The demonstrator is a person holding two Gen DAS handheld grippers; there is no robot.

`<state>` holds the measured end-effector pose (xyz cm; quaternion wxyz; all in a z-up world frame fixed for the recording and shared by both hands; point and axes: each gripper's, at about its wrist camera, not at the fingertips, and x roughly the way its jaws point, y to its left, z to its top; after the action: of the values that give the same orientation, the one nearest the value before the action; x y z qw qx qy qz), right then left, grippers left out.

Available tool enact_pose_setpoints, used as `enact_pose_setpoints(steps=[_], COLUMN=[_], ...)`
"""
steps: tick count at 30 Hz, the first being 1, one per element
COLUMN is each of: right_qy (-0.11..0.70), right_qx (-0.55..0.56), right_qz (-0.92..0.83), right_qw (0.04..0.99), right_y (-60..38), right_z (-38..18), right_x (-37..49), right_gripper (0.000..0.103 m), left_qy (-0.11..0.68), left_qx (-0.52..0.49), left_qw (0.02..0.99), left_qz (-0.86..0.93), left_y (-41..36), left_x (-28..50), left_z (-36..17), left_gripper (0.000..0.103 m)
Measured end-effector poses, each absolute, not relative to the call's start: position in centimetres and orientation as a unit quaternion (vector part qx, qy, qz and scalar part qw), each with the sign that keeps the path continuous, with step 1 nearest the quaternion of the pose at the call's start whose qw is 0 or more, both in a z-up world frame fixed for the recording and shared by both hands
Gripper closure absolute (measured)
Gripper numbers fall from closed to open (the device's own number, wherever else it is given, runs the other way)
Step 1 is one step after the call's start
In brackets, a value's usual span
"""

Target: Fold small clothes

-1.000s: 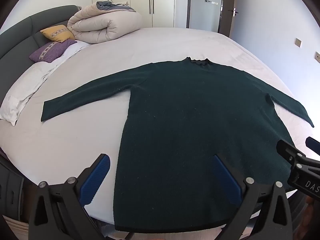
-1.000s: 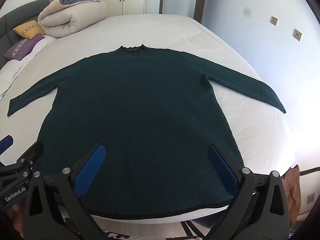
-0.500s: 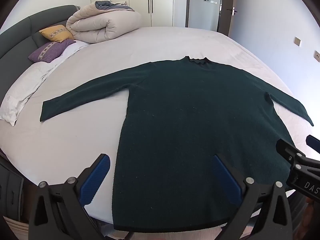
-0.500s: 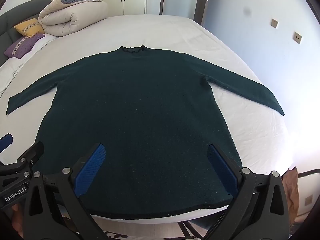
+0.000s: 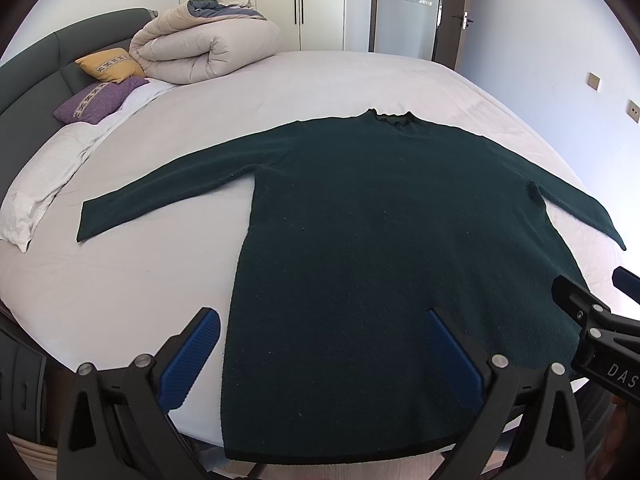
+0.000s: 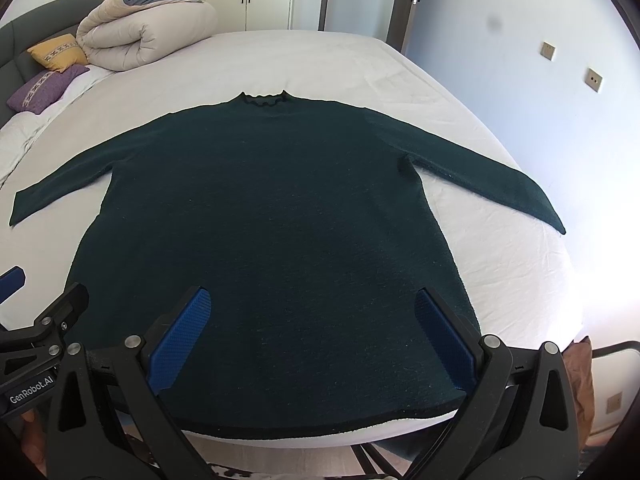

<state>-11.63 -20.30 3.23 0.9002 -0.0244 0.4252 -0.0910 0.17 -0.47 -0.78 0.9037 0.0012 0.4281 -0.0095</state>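
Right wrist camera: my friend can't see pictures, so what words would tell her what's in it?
A dark green sweater lies flat on a white bed, both sleeves spread wide and its collar pointing away. The open right gripper hovers above the sweater's hem, holding nothing. A rolled duvet and two pillows sit far left.

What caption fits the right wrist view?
Open right tongs above the hem of a dark green sweater spread flat on a white bed.
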Motion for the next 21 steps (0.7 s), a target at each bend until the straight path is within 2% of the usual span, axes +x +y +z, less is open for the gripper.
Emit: enact_pose_setpoints(steps=[21], right_qy=[0.428], right_qx=[-0.020], right_qz=[-0.088], right_qw=[0.899], right_y=[-20.45], right_z=[3.27], right_x=[-11.74], right_gripper=[0.000], left_qy=[0.430], left_qx=[0.000], left_qw=[0.903], left_qz=[-0.011], left_y=[-0.42], left_x=[0.06], left_z=[-0.83], left_gripper=[0.000])
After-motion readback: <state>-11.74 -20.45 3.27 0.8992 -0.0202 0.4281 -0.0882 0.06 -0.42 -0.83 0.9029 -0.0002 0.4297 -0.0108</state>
